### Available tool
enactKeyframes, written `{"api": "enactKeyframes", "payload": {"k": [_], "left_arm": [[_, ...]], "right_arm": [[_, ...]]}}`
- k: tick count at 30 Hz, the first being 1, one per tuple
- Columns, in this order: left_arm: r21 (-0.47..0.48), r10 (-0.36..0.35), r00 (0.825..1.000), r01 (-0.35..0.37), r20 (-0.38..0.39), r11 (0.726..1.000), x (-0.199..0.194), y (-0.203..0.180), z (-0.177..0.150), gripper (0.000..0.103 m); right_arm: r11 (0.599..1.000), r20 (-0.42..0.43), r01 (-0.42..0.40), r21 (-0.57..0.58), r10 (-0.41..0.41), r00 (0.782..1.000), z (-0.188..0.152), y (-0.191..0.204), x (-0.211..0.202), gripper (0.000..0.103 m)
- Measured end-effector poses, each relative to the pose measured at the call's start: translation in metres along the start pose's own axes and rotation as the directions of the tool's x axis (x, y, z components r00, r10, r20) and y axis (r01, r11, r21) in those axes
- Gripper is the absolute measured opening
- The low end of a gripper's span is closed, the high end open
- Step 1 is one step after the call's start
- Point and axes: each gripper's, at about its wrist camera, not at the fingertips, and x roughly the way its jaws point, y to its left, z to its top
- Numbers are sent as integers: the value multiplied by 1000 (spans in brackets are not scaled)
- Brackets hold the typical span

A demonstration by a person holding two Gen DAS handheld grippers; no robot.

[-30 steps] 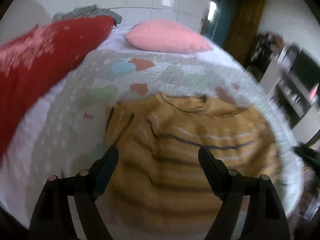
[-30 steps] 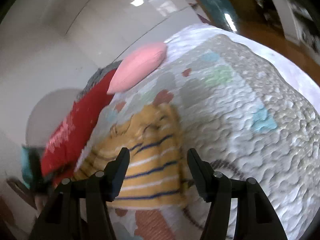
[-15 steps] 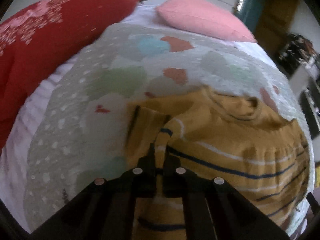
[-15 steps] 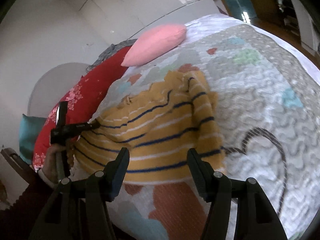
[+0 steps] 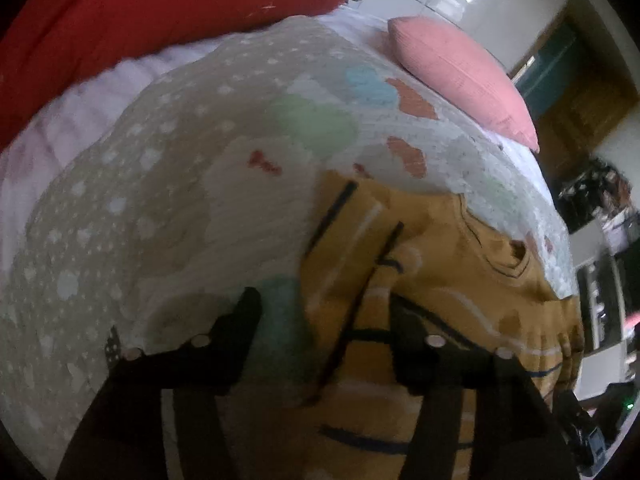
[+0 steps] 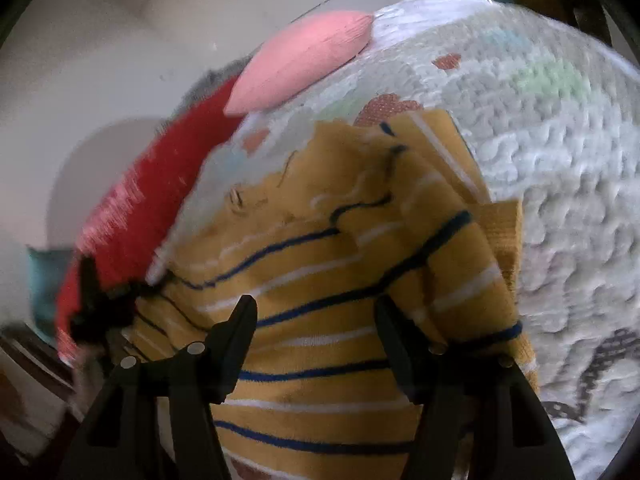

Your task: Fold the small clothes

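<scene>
A small mustard-yellow sweater [image 5: 460,280] with navy and white stripes lies on the quilted bedspread [image 5: 168,200]. Its left sleeve is folded in over the body. My left gripper [image 5: 324,308] is open and empty, hovering over the sweater's left edge. In the right wrist view the sweater [image 6: 340,288] fills the middle, its right sleeve folded inward. My right gripper [image 6: 314,316] is open and empty just above the sweater's lower body. The left gripper [image 6: 96,304] shows blurred at the sweater's far left side.
A pink pillow [image 5: 460,76] lies at the head of the bed. A red blanket [image 5: 140,12] is piled along the left side and also shows in the right wrist view [image 6: 140,216]. Shelves and a door stand at right [image 5: 600,208].
My left gripper was shut on the sweater's left sleeve half a second ago; it has let go and stands open. My right gripper has moved closer over the sweater.
</scene>
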Motion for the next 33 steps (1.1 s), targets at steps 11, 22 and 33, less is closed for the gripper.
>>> {"api": "enactKeyframes", "payload": {"k": [11, 22, 33], "left_arm": [[167, 148, 950, -199, 276, 966, -82, -40, -55, 68], [237, 182, 844, -337, 505, 911, -151, -74, -106, 103], [293, 89, 931, -201, 355, 935, -138, -76, -132, 103]], "right_arm": [[995, 120, -79, -56, 85, 989, -17, 4, -3, 92], [990, 118, -19, -138, 35, 992, -25, 24, 4, 102], [970, 203, 170, -171, -134, 970, -51, 62, -43, 102]]}}
